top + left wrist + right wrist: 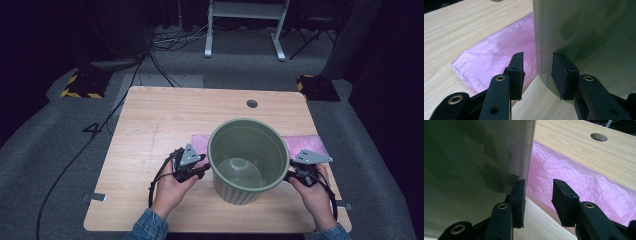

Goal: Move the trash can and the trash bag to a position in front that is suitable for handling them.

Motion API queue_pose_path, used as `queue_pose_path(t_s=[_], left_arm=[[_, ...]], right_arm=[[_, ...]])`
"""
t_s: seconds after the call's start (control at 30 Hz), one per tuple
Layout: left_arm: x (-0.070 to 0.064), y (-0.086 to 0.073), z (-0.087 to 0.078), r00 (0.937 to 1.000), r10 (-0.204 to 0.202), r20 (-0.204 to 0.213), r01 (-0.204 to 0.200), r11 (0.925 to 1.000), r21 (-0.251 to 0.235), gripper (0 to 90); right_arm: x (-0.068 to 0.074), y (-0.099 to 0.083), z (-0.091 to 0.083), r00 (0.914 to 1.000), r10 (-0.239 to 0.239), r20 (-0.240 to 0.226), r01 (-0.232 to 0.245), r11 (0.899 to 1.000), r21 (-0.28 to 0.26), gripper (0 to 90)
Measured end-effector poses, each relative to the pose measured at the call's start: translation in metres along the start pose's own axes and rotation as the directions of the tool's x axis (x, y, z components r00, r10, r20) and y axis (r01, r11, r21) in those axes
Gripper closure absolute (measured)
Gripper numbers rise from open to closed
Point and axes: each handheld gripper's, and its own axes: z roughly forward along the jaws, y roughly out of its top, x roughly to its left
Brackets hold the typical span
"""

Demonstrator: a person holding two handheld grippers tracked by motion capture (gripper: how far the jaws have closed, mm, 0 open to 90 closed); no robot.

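The green bin point(248, 159) is parked on the counter point(150, 130) a bit toward 6 o'clock from its centre, upright and empty as far as can be seen from the high view. A folded pink bag point(311, 144) is laid flat under or right behind it — the ends stick out at roughly 9 and 3 o'clock of the bin, and whether the bin actually sits on the bag can't be told for sure.

The left tongs point(201, 170) are brought in at the bin's 9 o'clock side, the right tongs point(289, 176) at its 3 o'clock side. Both pairs are spread, nothing pinched. In the left gripper view the left tongs point(536, 72) are lined up with the bin's wall point(584, 37), one pad looking pressed against it, with the bag point(494, 60) showing past the other. The right gripper view mirrors that: the right tongs point(537, 197) are set at the bin's edge point(474, 157), the bag point(584, 185) beyond.

So the step in hand is probably the bin being flanked from both sides — either to be shifted or to be steadied. Next, a decision seems needed: the bin gets nudged or lifted off, or the bag's edge gets pinched. For the bag, the tongs would have to be dropped low and closed on the thin film without the counter being scraped.
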Motion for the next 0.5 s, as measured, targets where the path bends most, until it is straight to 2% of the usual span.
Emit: queue_pose_path(t_s=[0.03, 0.07, 0.1, 0.17, 0.2, 0.23, 0.3, 0.33, 0.37, 0.5], left_arm=[[-0.004, -0.001, -0.005, 1.0000, 0.002, 0.001, -0.002, 0.9995, -0.030, 62.1], [-0.004, -0.001, -0.005, 1.0000, 0.002, 0.001, -0.002, 0.9995, -0.030, 62.4], [-0.008, 0.000, -0.009, 0.9999, 0.000, 0.012, 0.000, 0.9983, -0.059, 62.4], [-0.010, 0.001, -0.010, 0.9998, 0.001, 0.021, 0.001, 0.9974, -0.072, 62.3], [-0.013, 0.001, -0.010, 0.9997, 0.002, 0.023, 0.000, 0.9974, -0.072, 62.2], [-0.019, 0.000, -0.010, 0.9995, 0.008, 0.031, -0.006, 0.9974, -0.072, 57.7], [-0.025, -0.003, -0.011, 0.9993, -0.002, 0.038, 0.004, 0.9980, -0.063, 48.5], [-0.025, -0.003, -0.011, 0.9993, -0.002, 0.038, 0.004, 0.9980, -0.063, 46.6], [-0.029, -0.007, -0.014, 0.9998, -0.006, 0.019, 0.007, 0.9983, -0.057, 41.8], [-0.032, -0.016, -0.023, 1.0000, 0.005, 0.005, -0.004, 0.9996, -0.029, 37.5]], right_arm=[[0.003, -0.001, -0.005, 0.9999, 0.005, -0.009, -0.005, 1.000, -0.019, 62.9], [0.003, -0.001, -0.005, 0.9999, 0.005, -0.009, -0.005, 1.000, -0.019, 62.9], [0.005, -0.001, -0.009, 0.9997, 0.017, -0.018, -0.018, 0.999, -0.050, 62.9], [0.006, -0.001, -0.011, 0.9995, 0.022, -0.023, -0.024, 0.998, -0.062, 62.9], [0.008, -0.001, -0.011, 0.9992, 0.021, -0.035, -0.023, 0.998, -0.065, 62.2], [0.016, -0.002, -0.010, 0.9969, 0.028, -0.074, -0.032, 0.998, -0.059, 56.5], [0.027, -0.003, -0.009, 0.9944, 0.027, -0.102, -0.032, 0.998, -0.048, 50.7], [0.027, -0.003, -0.009, 0.9944, 0.027, -0.102, -0.032, 0.998, -0.048, 50.7], [0.036, -0.008, -0.009, 0.9954, 0.046, -0.084, -0.050, 0.998, -0.047, 45.1], [0.045, -0.021, -0.013, 0.9954, 0.059, -0.075, -0.062, 0.997, -0.041, 42.8]])
